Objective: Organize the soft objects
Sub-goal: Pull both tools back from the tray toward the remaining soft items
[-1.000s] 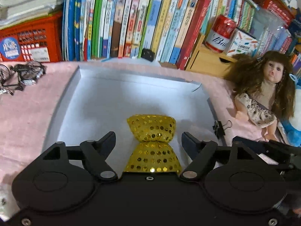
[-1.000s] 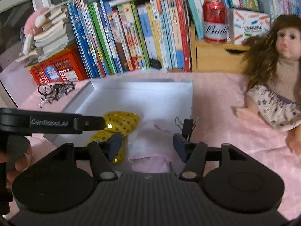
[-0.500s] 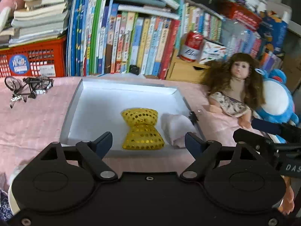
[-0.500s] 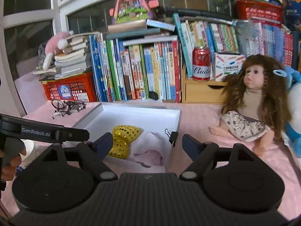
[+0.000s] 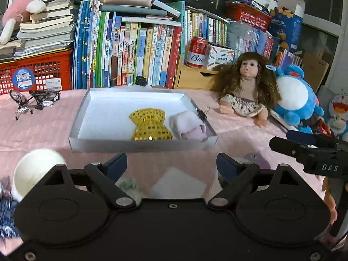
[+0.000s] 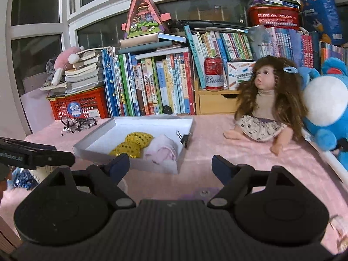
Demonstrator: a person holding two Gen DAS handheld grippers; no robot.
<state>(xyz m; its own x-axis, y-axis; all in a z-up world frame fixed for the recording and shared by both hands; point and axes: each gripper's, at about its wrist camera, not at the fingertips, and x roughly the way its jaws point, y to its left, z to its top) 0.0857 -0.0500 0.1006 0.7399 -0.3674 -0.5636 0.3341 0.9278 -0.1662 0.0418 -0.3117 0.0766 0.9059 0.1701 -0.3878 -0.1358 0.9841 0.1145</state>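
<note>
The red can (image 5: 197, 52) on the wooden drawer box carries white letters "Bud", and the rest of the word turns out of sight. In the right wrist view the same can (image 6: 214, 73) also shows "Bud" with more letters that I cannot read surely. The black device (image 5: 319, 156) at the right edge of the left wrist view has "DAS" in pale letters. The black device (image 6: 32, 155) at the left of the right wrist view shows "Robot.AI", with its beginning cut off. The blue round sticker (image 5: 22, 78) on the red crate (image 5: 54, 69) has two Chinese characters, "月亮". The book spines bear Chinese text too small to read.

black tool (image 5: 171, 165), blue pads (image 5: 118, 163), silver pivot screws.
</note>
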